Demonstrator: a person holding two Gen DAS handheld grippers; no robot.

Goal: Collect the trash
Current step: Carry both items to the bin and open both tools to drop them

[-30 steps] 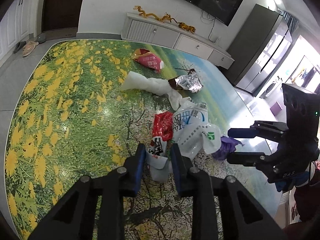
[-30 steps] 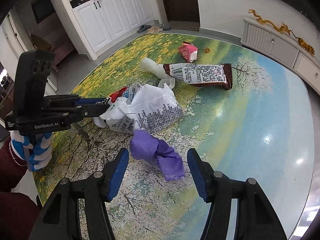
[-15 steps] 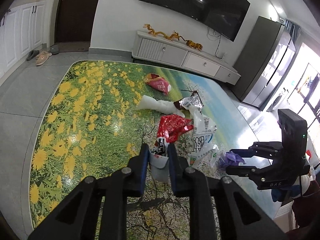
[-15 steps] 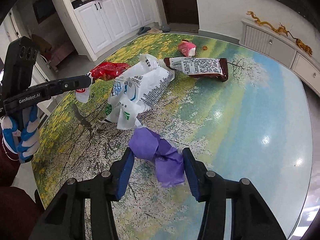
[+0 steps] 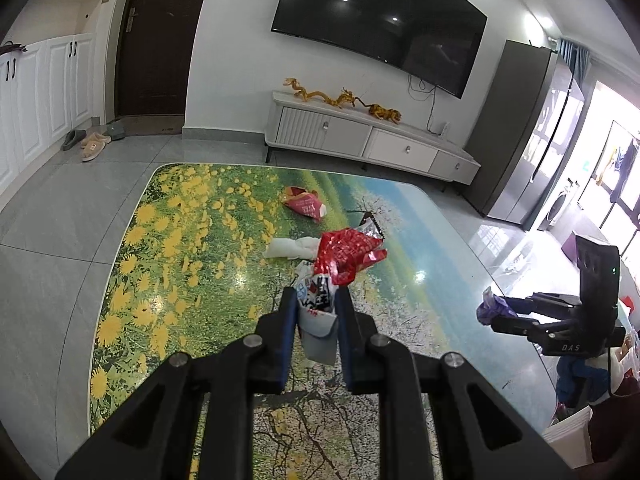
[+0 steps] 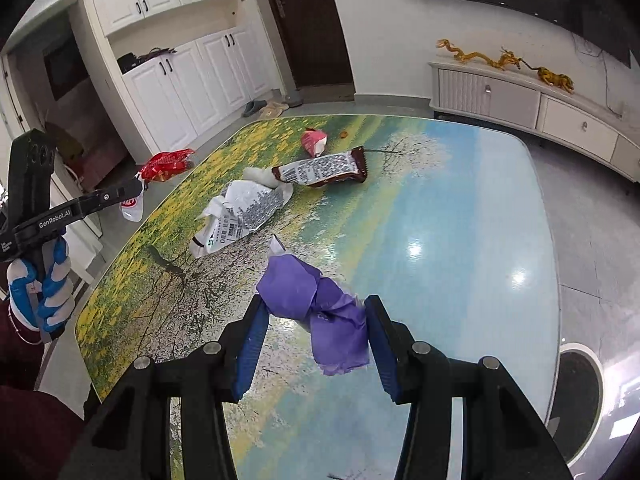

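My left gripper is shut on a red-and-white snack wrapper and holds it above the landscape-print table. In the right wrist view that gripper hangs past the table's left edge with the red wrapper at its tip. My right gripper is shut on a crumpled purple wrapper, lifted off the table. On the tabletop lie a printed white plastic bag, a brown wrapper, a small red packet and a white tissue.
A gloved hand grips the left tool. A round white-rimmed container stands on the floor at the table's right side. A white TV cabinet lines the far wall. Slippers lie by the door.
The right jaws closed on the purple wrapper and raised it. The left gripper rose with the red wrapper, pulling it free of the white bag, which stayed on the table.
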